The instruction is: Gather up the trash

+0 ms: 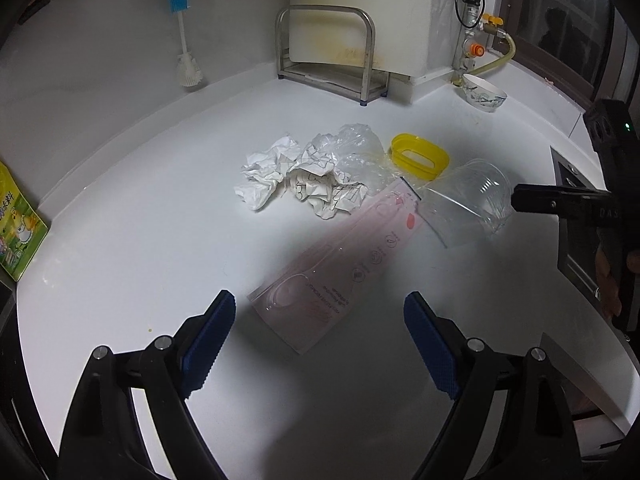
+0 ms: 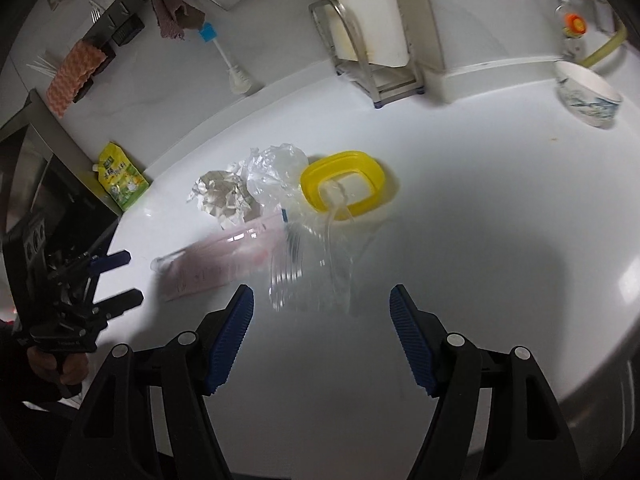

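Note:
Trash lies on the white counter [image 1: 132,248]: crumpled paper [image 1: 296,178], a crumpled clear bag [image 1: 356,148], a yellow plastic ring lid [image 1: 418,156], a pink flat package [image 1: 344,266] and a clear plastic cup [image 1: 466,202] on its side. My left gripper [image 1: 320,312] is open, just short of the pink package's near end. My right gripper [image 2: 322,302] is open, just in front of the clear cup [image 2: 310,264]. The yellow lid [image 2: 344,184], clear bag [image 2: 274,172], paper [image 2: 224,196] and pink package [image 2: 216,262] lie beyond it. The right gripper's finger [image 1: 560,200] reaches the cup from the right.
A metal rack [image 1: 328,52] with a cutting board stands at the back wall. A patterned bowl [image 1: 484,94] sits back right and a bottle brush [image 1: 186,48] leans on the wall. A green-yellow pouch [image 1: 18,228] stands at the left. A sink edge [image 1: 568,216] is at the right.

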Motion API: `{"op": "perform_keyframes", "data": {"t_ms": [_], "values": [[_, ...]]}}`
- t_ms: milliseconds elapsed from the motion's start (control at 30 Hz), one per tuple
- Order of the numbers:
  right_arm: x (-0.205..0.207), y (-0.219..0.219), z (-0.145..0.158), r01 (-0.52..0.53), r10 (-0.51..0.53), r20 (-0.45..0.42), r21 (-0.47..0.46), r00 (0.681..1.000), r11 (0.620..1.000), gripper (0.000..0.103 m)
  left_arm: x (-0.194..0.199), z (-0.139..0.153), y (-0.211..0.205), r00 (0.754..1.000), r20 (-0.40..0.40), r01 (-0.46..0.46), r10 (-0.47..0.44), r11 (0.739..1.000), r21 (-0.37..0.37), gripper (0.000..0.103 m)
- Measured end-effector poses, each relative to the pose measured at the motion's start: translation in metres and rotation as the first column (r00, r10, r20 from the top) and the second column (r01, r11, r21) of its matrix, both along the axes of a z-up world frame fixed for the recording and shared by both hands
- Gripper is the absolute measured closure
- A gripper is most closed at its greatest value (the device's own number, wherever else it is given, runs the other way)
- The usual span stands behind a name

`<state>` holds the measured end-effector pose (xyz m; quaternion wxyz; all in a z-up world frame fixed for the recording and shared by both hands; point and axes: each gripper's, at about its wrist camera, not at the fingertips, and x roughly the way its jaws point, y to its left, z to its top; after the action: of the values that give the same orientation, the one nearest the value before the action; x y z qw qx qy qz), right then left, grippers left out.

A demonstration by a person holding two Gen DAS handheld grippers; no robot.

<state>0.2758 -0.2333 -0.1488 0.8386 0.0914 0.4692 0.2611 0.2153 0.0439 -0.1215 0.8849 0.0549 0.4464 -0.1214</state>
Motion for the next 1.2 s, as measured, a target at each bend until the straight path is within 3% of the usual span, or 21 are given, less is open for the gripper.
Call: {"op": "perform_keyframes", "data": {"t_ms": [467, 667, 933, 1200], "values": [[0.027, 0.029, -0.014, -0.097, 0.103, -0.059, 0.098, 0.993, 0.99, 0.036, 0.009, -0.002, 0.003, 1.0, -0.013, -0.005, 0.005, 1.0, -0.016, 0.018], [0.025, 0.033, -0.015, -0.086, 0.095, -0.065, 0.126, 0.993, 0.988, 0.066, 0.015, -0.006, 0.002, 1.0, -0.015, 0.009, -0.009, 1.0, -0.03, 0.018], [0.011, 0.027, -0.004, 0.003, 0.0, -0.022, 0.134, 1.0, 0.991, 0.096, 0.023, -0.008, -0.004, 0.998, 0.012, 0.06, -0.06, 0.997, -0.043, 0.018], [-0.02, 0.002, 0.006, 0.148, -0.144, -0.037, 0.166, 0.989, 0.975, 0.098, 0.035, -0.017, -0.013, 0.988, 0.025, 0.151, -0.151, 0.988, -0.025, 0.018]]}}
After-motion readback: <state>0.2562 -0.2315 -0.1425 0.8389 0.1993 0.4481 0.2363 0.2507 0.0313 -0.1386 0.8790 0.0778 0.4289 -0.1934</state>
